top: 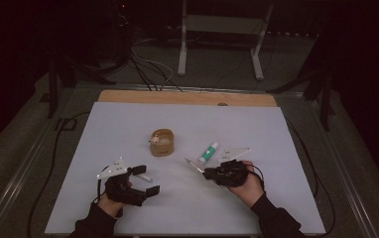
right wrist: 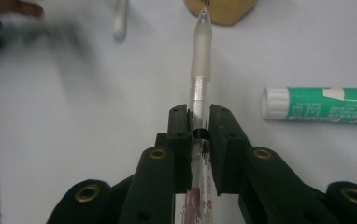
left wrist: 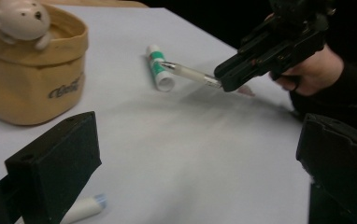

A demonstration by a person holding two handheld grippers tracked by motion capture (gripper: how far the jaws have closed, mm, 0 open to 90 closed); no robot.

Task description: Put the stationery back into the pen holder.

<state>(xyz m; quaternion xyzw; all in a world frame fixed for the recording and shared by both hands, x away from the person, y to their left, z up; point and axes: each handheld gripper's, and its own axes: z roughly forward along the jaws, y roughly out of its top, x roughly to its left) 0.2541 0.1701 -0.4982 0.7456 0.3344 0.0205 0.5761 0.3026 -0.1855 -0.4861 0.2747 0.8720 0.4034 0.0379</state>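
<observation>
My right gripper [top: 208, 173] is shut on a clear pen [top: 193, 165], whose tip points left toward a tan fabric pouch [top: 161, 143]. In the right gripper view the jaws [right wrist: 199, 126] clamp the pen [right wrist: 201, 51] at its barrel, off the table. A small cream bear figure [left wrist: 17, 21] sits at the rim of the pouch [left wrist: 32, 88]. My left gripper [top: 148, 180] is open at the front left; its jaws [left wrist: 197, 172] stand wide apart with nothing between them. A white pen with a blue end [left wrist: 85, 207] lies beside its left jaw.
A green-and-white glue stick [top: 209, 152] lies flat just beyond the right gripper, right of the pouch. The pale sheet [top: 257, 129] covers the table, with a wooden edge [top: 187, 97] at the far side. Cables and stand legs are on the floor behind.
</observation>
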